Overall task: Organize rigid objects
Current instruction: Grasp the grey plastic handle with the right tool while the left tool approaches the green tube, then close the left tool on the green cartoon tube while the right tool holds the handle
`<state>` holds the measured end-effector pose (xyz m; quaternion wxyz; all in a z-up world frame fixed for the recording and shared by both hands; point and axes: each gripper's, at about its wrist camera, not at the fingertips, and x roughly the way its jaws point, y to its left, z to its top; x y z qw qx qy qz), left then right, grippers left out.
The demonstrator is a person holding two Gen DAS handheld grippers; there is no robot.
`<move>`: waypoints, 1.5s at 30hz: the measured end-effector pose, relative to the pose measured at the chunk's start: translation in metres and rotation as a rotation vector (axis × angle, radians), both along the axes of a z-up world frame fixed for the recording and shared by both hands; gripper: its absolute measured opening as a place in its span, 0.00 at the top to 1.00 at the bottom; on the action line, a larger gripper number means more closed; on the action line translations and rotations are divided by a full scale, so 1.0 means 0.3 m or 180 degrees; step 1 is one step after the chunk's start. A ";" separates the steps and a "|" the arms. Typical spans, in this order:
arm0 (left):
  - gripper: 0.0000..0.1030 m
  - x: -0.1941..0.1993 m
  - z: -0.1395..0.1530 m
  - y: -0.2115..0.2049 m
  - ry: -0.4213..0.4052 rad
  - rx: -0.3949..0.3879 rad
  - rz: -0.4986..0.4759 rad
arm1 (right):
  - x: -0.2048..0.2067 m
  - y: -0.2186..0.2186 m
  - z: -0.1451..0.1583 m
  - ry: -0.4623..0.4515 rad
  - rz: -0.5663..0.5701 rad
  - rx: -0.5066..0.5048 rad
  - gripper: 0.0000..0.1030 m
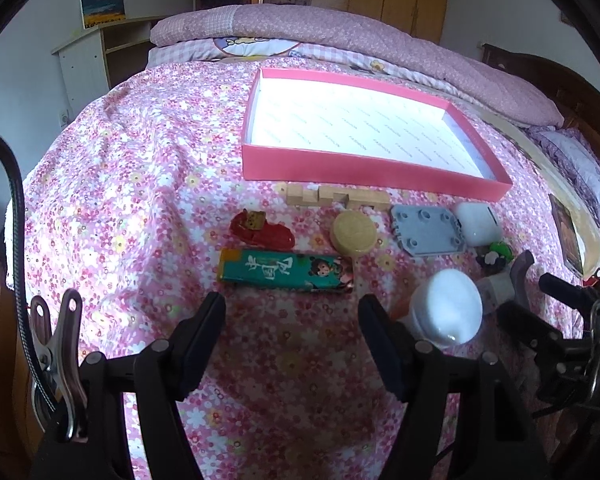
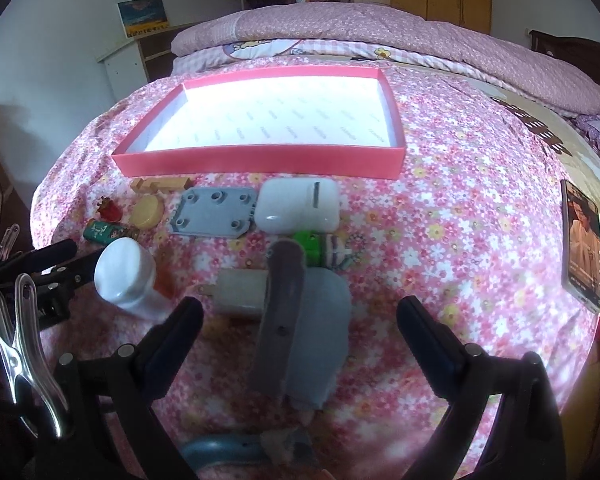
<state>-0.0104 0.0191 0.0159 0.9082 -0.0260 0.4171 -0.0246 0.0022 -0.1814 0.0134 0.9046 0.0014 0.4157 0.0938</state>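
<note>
Small objects cluster on the bed just in front of the pink tray (image 1: 364,170): green box (image 1: 286,270), white jar (image 1: 446,306), grey plate (image 2: 216,212). Left gripper (image 1: 292,320) and right gripper (image 2: 300,320) jaws wide, holding nothing.

A bed (image 1: 112,184) covered in a pink floral sheet is seen; a pink tray (image 1: 364,168), wooden blocks (image 1: 336,196), a green box (image 1: 286,270) and a phone (image 2: 582,240) are laid on it.

Pink tray (image 1: 364,172); floral pink bedspread (image 1: 140,168)
</note>
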 end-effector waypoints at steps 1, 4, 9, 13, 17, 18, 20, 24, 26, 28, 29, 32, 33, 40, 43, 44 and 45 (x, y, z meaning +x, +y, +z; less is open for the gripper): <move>0.29 -0.003 0.002 0.000 -0.0004 -0.0004 -0.0012 | -0.005 -0.006 0.002 -0.0004 0.0006 0.0004 0.03; 0.29 -0.013 0.008 -0.002 -0.0030 0.0005 -0.0058 | -0.020 -0.025 0.008 -0.0032 0.0024 0.0013 0.03; 0.30 -0.021 0.012 -0.007 -0.0048 0.0015 -0.0132 | -0.038 -0.044 0.008 -0.0031 0.0058 0.0040 0.14; 0.29 -0.031 0.013 -0.004 -0.0058 0.0010 -0.0149 | -0.048 -0.060 0.004 -0.0002 0.0077 0.0118 0.23; 0.29 -0.038 0.014 0.003 -0.0061 0.0007 -0.0144 | -0.061 -0.058 0.010 -0.0028 0.0128 0.0135 0.33; 0.29 -0.039 0.013 0.005 -0.0057 0.0006 -0.0141 | -0.065 -0.055 0.013 -0.0047 0.0142 0.0128 0.37; 0.30 -0.040 0.013 0.008 -0.0055 0.0004 -0.0135 | -0.072 -0.048 0.024 -0.0117 0.0166 0.0113 0.44; 0.30 -0.040 0.012 0.015 -0.0048 -0.0015 -0.0121 | -0.073 -0.032 0.035 -0.0164 0.0231 0.0147 0.62; 0.30 -0.040 0.012 0.015 -0.0042 -0.0017 -0.0118 | -0.068 -0.026 0.030 -0.0141 0.0263 0.0161 0.66; 0.30 -0.038 0.010 0.019 -0.0038 -0.0021 -0.0113 | -0.062 -0.017 0.020 -0.0105 0.0307 0.0170 0.69; 0.30 -0.038 0.009 0.019 -0.0036 -0.0022 -0.0111 | -0.062 -0.014 0.016 -0.0093 0.0318 0.0165 0.70; 0.30 -0.037 0.007 0.023 -0.0029 -0.0029 -0.0106 | -0.055 -0.004 0.003 -0.0082 0.0319 0.0124 0.70; 0.30 -0.036 0.006 0.024 -0.0028 -0.0033 -0.0104 | -0.054 -0.003 0.003 -0.0089 0.0320 0.0115 0.70; 0.30 -0.035 0.005 0.028 -0.0022 -0.0052 -0.0098 | -0.044 0.008 0.001 -0.0150 0.0333 0.0001 0.81; 0.30 -0.035 0.006 0.029 -0.0030 -0.0055 -0.0097 | -0.045 0.003 0.000 -0.0164 0.0332 0.0016 0.82; 0.30 -0.035 0.007 0.031 -0.0034 -0.0056 -0.0097 | -0.045 0.001 0.000 -0.0166 0.0330 0.0029 0.82; 0.30 -0.035 0.008 0.032 -0.0039 -0.0054 -0.0097 | -0.045 -0.002 0.000 -0.0168 0.0329 0.0047 0.82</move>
